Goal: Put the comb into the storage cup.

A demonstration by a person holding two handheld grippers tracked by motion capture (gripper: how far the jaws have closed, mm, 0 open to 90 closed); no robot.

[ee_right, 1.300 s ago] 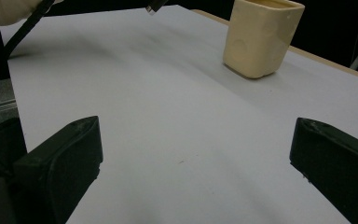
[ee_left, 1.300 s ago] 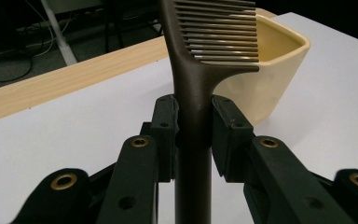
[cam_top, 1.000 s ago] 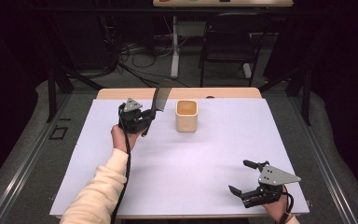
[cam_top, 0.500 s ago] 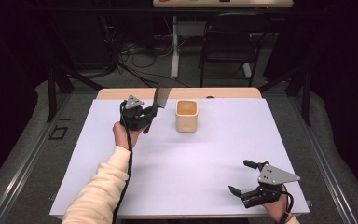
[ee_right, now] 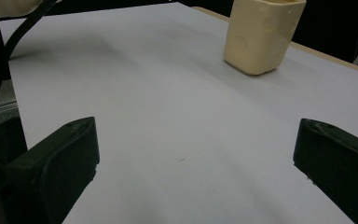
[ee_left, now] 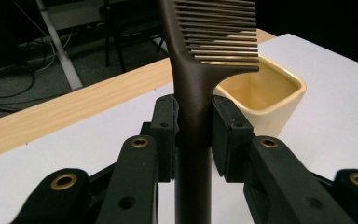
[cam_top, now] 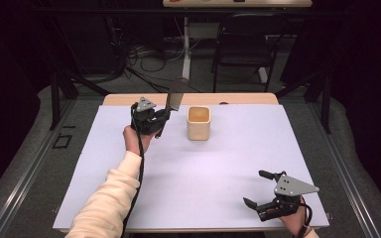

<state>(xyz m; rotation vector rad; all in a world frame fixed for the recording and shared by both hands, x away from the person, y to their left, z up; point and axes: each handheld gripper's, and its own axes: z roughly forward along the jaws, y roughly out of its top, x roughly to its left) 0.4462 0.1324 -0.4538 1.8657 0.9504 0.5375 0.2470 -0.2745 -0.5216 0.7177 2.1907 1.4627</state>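
Over the white table (cam_top: 218, 173), beside the cream cup (cam_top: 198, 123), my left gripper (cam_top: 159, 118) clenched the dark comb (ee_left: 193, 98) by its handle; it looked light, stiff, slippery. My right gripper (cam_top: 261, 192) idled, jaws released.

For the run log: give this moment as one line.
left gripper: shut on comb, held upright beside cup | right gripper: open, idle near table front edge | cup: upright

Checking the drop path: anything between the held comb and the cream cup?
Nothing visible. The left claw is shut on the comb beside the cup; its opening looks empty. The right claw sits open at the near edge.
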